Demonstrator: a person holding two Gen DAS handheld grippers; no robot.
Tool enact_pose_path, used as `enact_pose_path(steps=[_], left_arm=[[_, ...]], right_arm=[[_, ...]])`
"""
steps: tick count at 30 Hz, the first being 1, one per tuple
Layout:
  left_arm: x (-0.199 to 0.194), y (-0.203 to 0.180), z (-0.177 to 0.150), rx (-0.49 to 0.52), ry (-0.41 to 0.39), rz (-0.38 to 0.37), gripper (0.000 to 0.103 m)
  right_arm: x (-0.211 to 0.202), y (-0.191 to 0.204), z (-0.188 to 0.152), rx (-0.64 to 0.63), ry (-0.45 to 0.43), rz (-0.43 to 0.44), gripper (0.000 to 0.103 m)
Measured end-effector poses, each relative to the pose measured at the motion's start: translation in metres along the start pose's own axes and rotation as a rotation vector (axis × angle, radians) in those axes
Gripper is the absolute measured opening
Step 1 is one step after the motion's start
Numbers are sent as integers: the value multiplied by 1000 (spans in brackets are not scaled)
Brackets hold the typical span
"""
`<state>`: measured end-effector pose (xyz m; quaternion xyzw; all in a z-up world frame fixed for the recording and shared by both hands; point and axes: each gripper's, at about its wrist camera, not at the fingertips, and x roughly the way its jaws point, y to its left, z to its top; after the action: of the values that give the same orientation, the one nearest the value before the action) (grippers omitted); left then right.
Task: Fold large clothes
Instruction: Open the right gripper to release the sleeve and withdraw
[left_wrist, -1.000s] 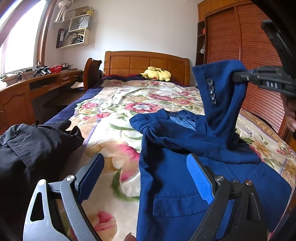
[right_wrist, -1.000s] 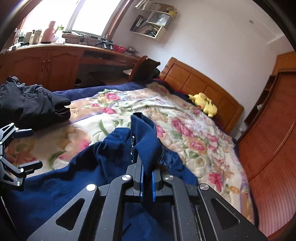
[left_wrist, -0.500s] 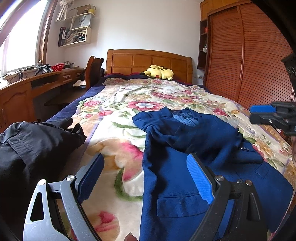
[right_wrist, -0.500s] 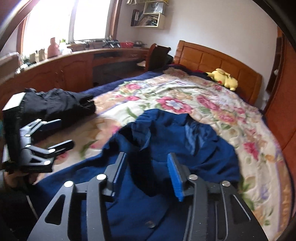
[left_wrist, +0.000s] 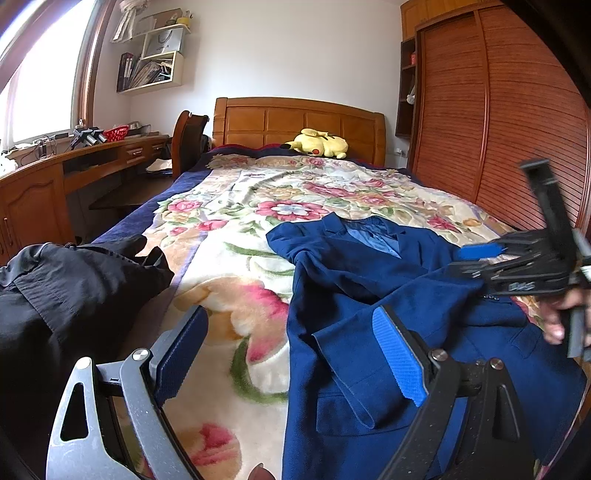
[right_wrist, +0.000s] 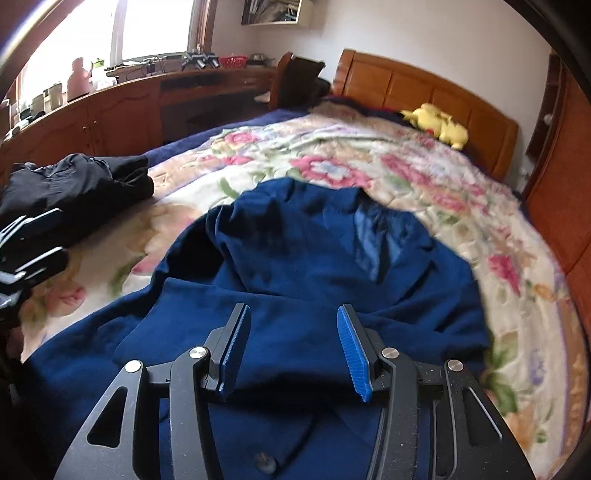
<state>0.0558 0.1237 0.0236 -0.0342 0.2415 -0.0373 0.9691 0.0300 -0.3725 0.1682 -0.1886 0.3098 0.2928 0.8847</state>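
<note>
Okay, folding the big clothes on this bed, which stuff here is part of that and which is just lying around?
Part of the job:
blue jacket
black garment
left gripper, open
right gripper, open over the jacket

Just lying about:
yellow plush toy
floral blanket
red basket
shelf of books

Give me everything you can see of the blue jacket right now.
The blue jacket is a dark blue blazer of soft, matte cloth with a shinier lighter lining at the collar, flap pockets and a front button. It lies front up on the floral blanket, one sleeve folded across its chest. Neither hand-held gripper holds it.
</note>
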Motion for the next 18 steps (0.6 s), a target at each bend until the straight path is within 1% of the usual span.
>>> enact_pose_path(steps=[4, 7, 9, 11, 14, 16, 18], left_arm=[[2, 3, -1, 4, 9, 9, 91], [4, 6, -3, 6, 16, 15, 91], [5, 7, -3, 4, 20, 16, 91], [7, 9, -3, 3, 25, 17, 91], [8, 9, -5, 6, 31, 15, 91], [10, 9, -4, 8, 33, 15, 91], [10, 8, -4, 7, 33, 14, 91]], right_arm=[[34, 17, 12, -21, 41, 49, 51], [60, 29, 18, -49, 85, 59, 51], [77, 34, 20, -69, 130, 74, 51], [90, 39, 20, -101, 169, 62, 51], [98, 43, 20, -136, 225, 77, 51], [98, 46, 20, -155, 246, 82, 50], [96, 48, 20, -164, 256, 98, 43]])
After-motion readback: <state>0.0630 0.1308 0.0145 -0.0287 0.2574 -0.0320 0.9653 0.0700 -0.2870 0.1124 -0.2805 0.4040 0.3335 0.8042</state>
